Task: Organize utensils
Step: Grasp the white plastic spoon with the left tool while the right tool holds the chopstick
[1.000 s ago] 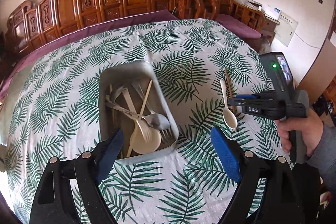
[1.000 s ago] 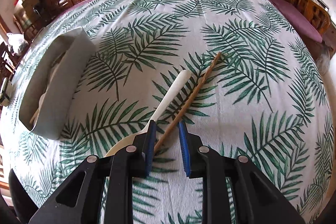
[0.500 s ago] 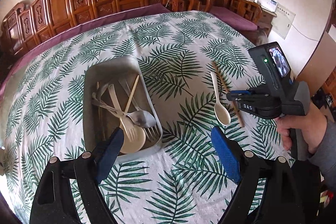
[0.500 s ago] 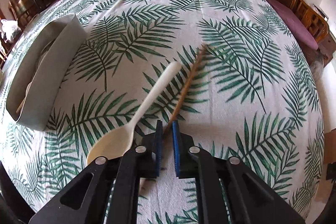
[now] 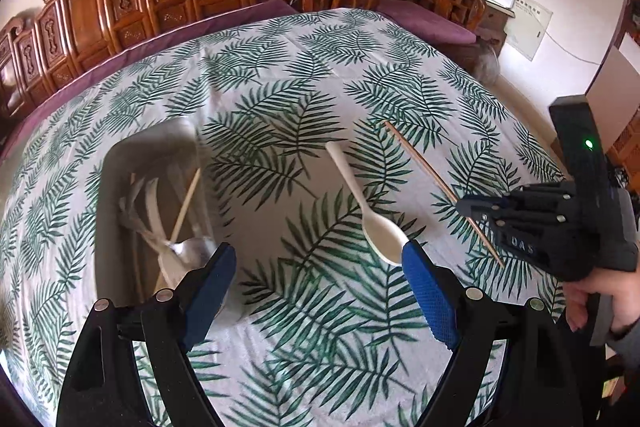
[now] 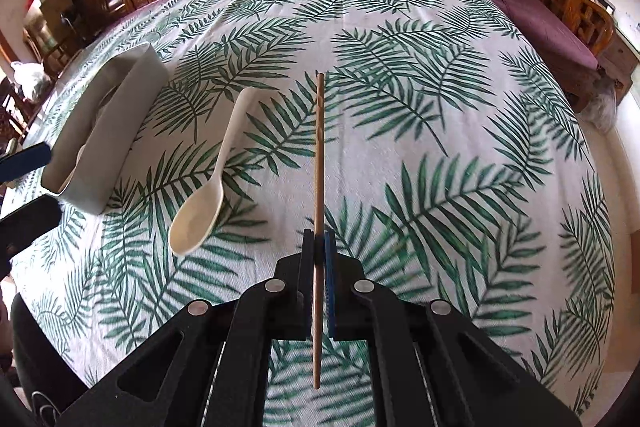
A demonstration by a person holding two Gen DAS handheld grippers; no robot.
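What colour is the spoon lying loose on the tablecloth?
Cream-white; the spoon shows best in the right wrist view.

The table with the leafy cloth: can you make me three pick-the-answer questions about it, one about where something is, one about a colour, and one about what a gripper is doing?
1. Where does the cream spoon lie?
A. in the grey tray
B. on the cloth between the grey tray and the chopstick
C. on a chair

2. What colour are the pads of the left gripper?
A. red
B. yellow
C. blue

3. What is the right gripper doing?
A. clamping the chopstick
B. standing open over the spoon
C. holding a fork

Answers: 1 B, the spoon rests on the leaf print beside the tray; 2 C, both pads show blue; 3 A, the jaws are shut on the thin wooden stick.
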